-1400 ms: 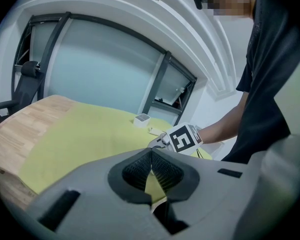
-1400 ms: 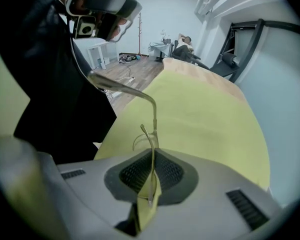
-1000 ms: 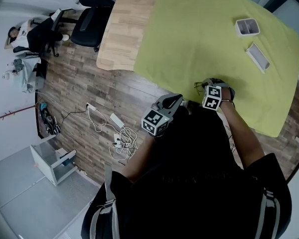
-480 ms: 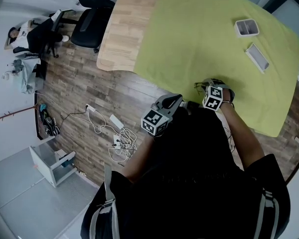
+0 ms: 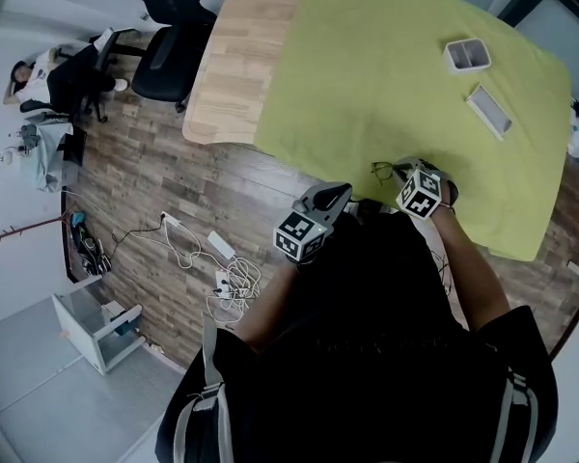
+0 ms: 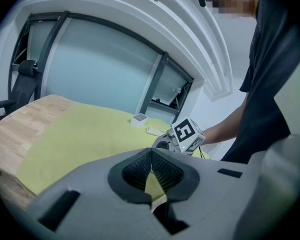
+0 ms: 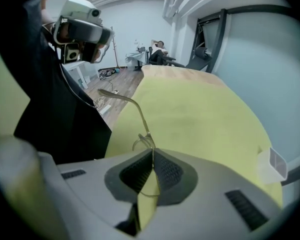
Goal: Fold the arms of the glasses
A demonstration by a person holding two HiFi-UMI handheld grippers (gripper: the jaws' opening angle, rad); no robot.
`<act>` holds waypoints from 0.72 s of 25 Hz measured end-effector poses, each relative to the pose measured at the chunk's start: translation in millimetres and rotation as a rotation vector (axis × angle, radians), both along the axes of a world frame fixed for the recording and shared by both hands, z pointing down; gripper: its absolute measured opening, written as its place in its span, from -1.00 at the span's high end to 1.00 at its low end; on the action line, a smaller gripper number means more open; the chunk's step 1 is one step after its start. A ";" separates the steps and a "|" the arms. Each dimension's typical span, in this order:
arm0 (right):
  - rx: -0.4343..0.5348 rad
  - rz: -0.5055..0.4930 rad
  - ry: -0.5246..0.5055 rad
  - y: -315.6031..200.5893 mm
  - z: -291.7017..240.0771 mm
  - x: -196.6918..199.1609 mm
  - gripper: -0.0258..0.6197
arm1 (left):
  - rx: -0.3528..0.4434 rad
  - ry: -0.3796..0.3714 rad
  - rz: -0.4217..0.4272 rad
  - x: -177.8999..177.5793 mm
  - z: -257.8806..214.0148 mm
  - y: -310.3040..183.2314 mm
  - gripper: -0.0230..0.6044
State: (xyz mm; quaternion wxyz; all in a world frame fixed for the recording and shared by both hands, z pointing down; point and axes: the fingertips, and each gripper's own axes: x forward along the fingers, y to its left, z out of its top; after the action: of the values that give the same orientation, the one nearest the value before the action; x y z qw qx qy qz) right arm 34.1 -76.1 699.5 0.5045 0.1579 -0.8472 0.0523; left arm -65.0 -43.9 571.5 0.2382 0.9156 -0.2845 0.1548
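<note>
Glasses (image 7: 140, 116) clamped by the thin frame in the closed right gripper (image 7: 152, 159), one arm jutting ahead of its jaws, hardly shifted since a second ago; left gripper (image 6: 151, 164) nearby, pressed together empty, folding seemingly unstarted.

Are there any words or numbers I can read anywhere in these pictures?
None: no words or numbers can be read.
Left marker cube, right marker cube: black-and-white square patterns, not letters.
White box: too small to show any print.
</note>
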 end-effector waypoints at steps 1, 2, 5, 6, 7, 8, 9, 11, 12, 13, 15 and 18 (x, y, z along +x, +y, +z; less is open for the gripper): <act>-0.003 0.007 -0.006 2.0 -3.5 0.1 0.82 | 0.005 0.004 0.003 0.2 -0.4 -0.6 0.87; -0.004 0.012 -0.014 4.1 -7.3 0.0 0.82 | 0.009 0.007 0.006 0.6 -1.1 -1.0 0.87; 0.009 0.025 -0.037 10.7 -20.9 -2.1 0.82 | 0.018 0.020 0.017 3.2 -3.6 -0.5 0.87; 0.016 0.030 -0.043 12.8 -25.1 -2.9 0.82 | 0.021 0.024 0.023 4.5 -4.2 0.1 0.87; 0.020 0.036 -0.047 14.7 -28.6 -3.6 0.82 | 0.023 0.026 0.028 5.6 -4.3 0.8 0.87; 0.023 0.046 -0.051 16.3 -31.6 -4.0 0.82 | 0.024 0.028 0.033 6.3 -4.0 1.3 0.87; 0.024 0.055 -0.055 17.5 -33.9 -4.5 0.82 | 0.024 0.028 0.036 6.8 -3.6 1.7 0.87; 0.025 0.069 -0.060 19.9 -36.9 -5.3 0.82 | 0.025 0.027 0.043 7.2 -3.4 2.1 0.87; 0.026 0.071 -0.058 21.4 -37.5 -5.1 0.82 | 0.026 0.027 0.046 7.7 -3.9 2.3 0.87; 0.027 0.071 -0.056 23.0 -37.7 -4.6 0.82 | 0.028 0.028 0.048 8.3 -4.5 2.4 0.87; 0.027 0.072 -0.055 26.3 -38.5 -4.1 0.82 | 0.030 0.028 0.052 8.5 -4.7 3.2 0.87; 0.027 0.089 -0.077 30.2 -43.4 -5.3 0.81 | 0.020 0.026 0.049 6.4 -1.0 5.0 0.87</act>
State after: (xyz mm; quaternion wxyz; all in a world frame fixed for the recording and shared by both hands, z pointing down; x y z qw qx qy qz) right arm 28.8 -45.9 656.1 0.4664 0.2004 -0.8588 0.0693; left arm -58.6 -38.9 570.5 0.2289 0.9265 -0.2606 0.1460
